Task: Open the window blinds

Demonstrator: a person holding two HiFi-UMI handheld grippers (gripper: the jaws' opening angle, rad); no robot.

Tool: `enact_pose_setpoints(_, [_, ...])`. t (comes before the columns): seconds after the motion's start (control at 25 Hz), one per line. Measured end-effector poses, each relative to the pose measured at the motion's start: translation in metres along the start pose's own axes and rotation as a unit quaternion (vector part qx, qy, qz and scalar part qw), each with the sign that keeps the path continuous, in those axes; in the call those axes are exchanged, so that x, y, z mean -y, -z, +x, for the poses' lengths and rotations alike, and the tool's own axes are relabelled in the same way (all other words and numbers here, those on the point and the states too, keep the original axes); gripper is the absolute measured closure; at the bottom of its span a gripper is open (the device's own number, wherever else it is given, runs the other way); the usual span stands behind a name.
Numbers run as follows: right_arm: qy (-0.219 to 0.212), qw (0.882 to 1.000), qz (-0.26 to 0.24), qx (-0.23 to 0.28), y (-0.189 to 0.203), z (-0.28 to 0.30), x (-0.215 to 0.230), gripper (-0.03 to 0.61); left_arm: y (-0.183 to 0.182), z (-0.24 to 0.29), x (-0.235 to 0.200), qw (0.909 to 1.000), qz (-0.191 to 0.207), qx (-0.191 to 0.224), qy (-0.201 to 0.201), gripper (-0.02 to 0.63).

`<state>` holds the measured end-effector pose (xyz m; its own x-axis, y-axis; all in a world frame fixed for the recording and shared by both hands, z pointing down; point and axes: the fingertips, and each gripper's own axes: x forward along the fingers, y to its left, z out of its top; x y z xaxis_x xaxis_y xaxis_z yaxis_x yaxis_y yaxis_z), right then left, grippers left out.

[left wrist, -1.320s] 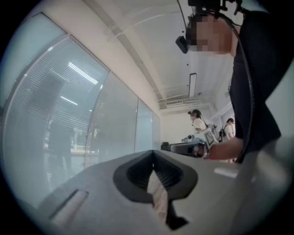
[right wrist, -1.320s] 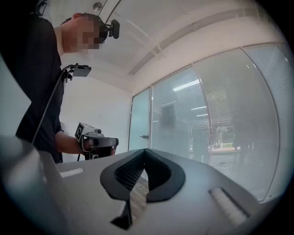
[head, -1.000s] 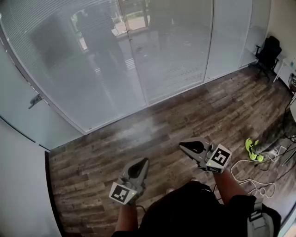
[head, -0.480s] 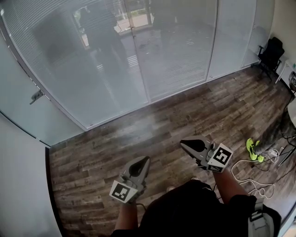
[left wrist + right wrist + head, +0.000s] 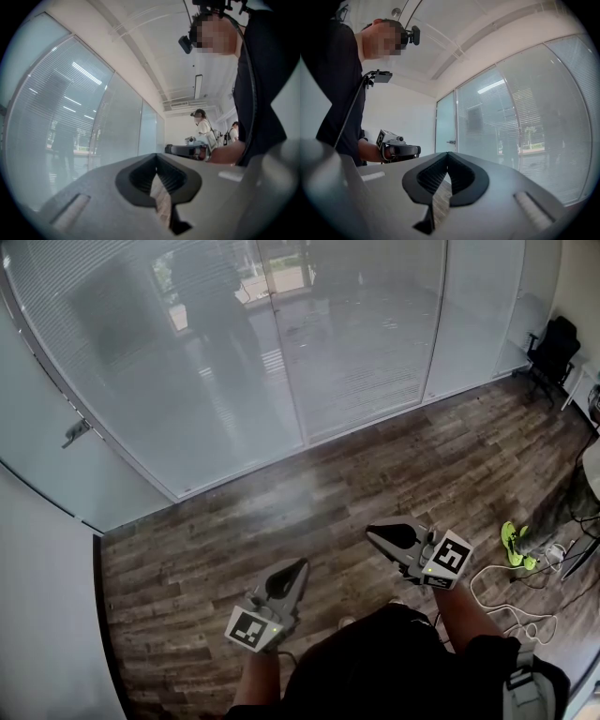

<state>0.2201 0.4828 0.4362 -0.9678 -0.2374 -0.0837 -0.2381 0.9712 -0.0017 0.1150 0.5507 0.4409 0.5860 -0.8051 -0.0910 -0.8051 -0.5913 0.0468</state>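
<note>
Closed white slatted blinds (image 5: 234, 362) hang behind the glass wall panels across the room, with a wood floor (image 5: 309, 493) between them and me. The left gripper view shows the blinds (image 5: 56, 136) at its left, the right gripper view shows the blinds (image 5: 534, 126) at its right. My left gripper (image 5: 301, 562) is held low in front of my body, shut and empty, well short of the glass. My right gripper (image 5: 369, 532) is beside it, also shut with nothing in it. In their own views, the left gripper (image 5: 156, 156) and right gripper (image 5: 447, 153) have tips that meet.
A glass door with a lever handle (image 5: 77, 430) stands left of the blinds. A black chair (image 5: 553, 343) is at the far right. Neon-green shoes (image 5: 513, 542) and a white cable (image 5: 497, 592) lie on the floor to my right. Other people (image 5: 204, 129) stand by a desk.
The head view has drifted slightly, shifting the glass wall a little right and down in frame. Both grippers hold their places and stay shut.
</note>
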Motion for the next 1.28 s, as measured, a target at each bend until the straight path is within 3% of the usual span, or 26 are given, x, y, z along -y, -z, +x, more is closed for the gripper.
enact_pose_setpoints(0.56, [-0.005,1.0,0.002,-0.009,-0.006,0.007,-0.006,0.572,0.004,-0.003,-0.003,0.9999,-0.011,0.002,0.004,0.609])
enact_pose_setpoints(0.8, [0.011,0.999,-0.003,-0.037,0.003,0.009,0.002,0.572,0.005,-0.002,-0.011,0.9998,-0.016,0.015,0.004,0.609])
enact_pose_setpoints(1.08, [-0.002,1.0,0.007,-0.023,0.007,0.016,0.005,0.572,0.011,-0.003,-0.018,0.9996,-0.027,0.01,0.001,0.609])
enact_pose_setpoints(1.28, [-0.013,0.999,0.013,-0.043,0.011,0.026,0.016,0.572,0.015,0.005,-0.031,0.9994,-0.03,0.006,-0.014,0.609])
